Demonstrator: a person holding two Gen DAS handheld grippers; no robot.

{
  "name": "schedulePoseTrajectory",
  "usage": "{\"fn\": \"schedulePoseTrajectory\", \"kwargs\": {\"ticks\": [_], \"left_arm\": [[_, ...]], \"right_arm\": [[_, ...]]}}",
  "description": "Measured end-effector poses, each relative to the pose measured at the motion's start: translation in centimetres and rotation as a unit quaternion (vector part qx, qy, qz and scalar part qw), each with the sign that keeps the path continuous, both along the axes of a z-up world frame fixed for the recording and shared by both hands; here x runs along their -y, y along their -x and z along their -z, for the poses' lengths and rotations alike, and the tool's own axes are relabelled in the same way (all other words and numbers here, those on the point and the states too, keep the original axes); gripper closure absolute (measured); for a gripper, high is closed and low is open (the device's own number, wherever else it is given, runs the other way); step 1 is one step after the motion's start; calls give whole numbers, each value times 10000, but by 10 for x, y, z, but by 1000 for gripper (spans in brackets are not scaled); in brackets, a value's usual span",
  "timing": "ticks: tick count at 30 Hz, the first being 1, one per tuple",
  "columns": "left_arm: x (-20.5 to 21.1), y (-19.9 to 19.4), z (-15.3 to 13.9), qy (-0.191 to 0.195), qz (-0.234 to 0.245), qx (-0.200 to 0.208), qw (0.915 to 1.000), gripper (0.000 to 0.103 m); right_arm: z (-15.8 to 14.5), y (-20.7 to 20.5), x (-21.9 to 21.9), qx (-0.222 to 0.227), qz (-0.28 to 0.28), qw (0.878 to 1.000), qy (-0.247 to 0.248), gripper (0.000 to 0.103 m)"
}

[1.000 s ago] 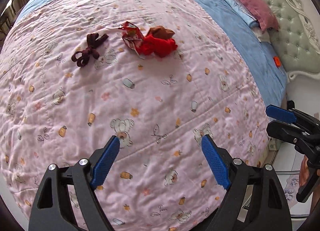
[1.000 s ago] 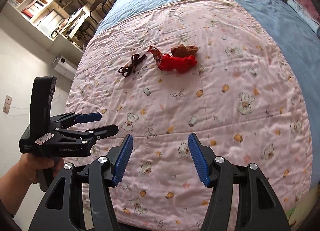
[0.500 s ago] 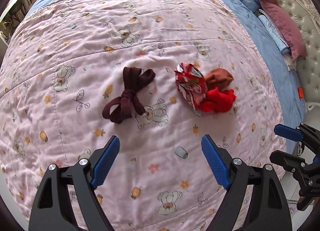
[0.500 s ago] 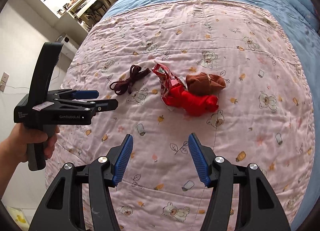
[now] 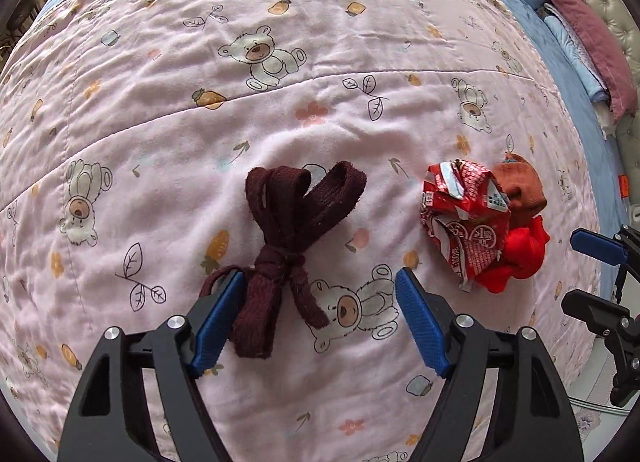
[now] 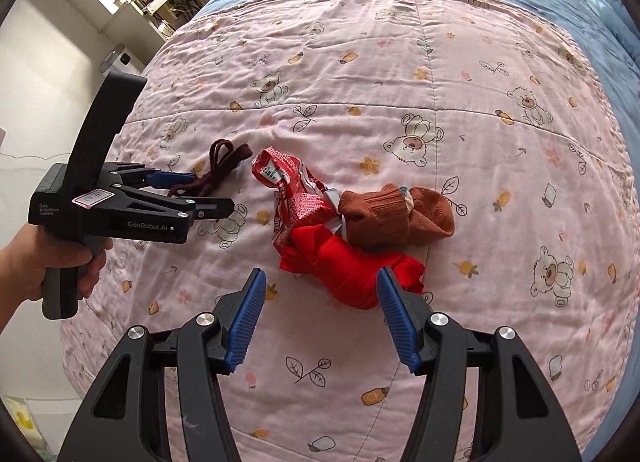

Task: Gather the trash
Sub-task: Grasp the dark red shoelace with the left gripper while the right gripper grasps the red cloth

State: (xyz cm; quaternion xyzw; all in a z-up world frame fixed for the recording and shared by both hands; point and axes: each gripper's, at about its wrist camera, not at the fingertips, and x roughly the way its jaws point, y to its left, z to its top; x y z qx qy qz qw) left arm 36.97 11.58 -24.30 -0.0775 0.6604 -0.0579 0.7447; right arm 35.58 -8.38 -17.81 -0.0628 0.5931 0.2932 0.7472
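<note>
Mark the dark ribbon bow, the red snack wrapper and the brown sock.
dark ribbon bow (image 5: 280, 260), left wrist view, on its central knot
red snack wrapper (image 5: 466, 222), left wrist view, on the crumpled middle
brown sock (image 6: 384, 216), right wrist view, on the ribbed cuff

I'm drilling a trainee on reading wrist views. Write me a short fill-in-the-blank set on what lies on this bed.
1. The dark brown fabric strip is tied into a ____.
2. The crumpled red wrapper lies on a ____ quilt printed with bears.
3. The brown sock touches a bright ____ cloth.

Missing words: bow; pink; red
</note>
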Motion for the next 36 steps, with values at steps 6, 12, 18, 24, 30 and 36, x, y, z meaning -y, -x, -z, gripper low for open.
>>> {"fn": "schedulePoseTrajectory", "kwargs": {"ticks": [6, 12, 18, 24, 30, 36], "left_arm": [[-6, -6, 8, -1, -51, -6, 10000, 65], [-24, 1, 5, 288, -151, 56, 9995, 79], [-27, 9, 0, 500, -236, 100, 9984, 79], [-20, 23, -8, 687, -235, 123, 9973, 79], [-8, 48, -17, 868, -179, 117, 9960, 79], [13, 84, -36, 1038, -65, 143, 9945, 79]], "right_arm": [[10, -7, -5, -13, -210, 9998, 47, 46], [21, -9, -18, -23, -471, 9987, 180, 46], [36, -10, -27, -14, -606, 9972, 435, 46], [50, -12, -29, 133, -686, 9927, 988, 66], [37, -12, -12, 9, -330, 9970, 697, 78], [8, 20, 11, -211, 121, 9996, 133, 78]]}}
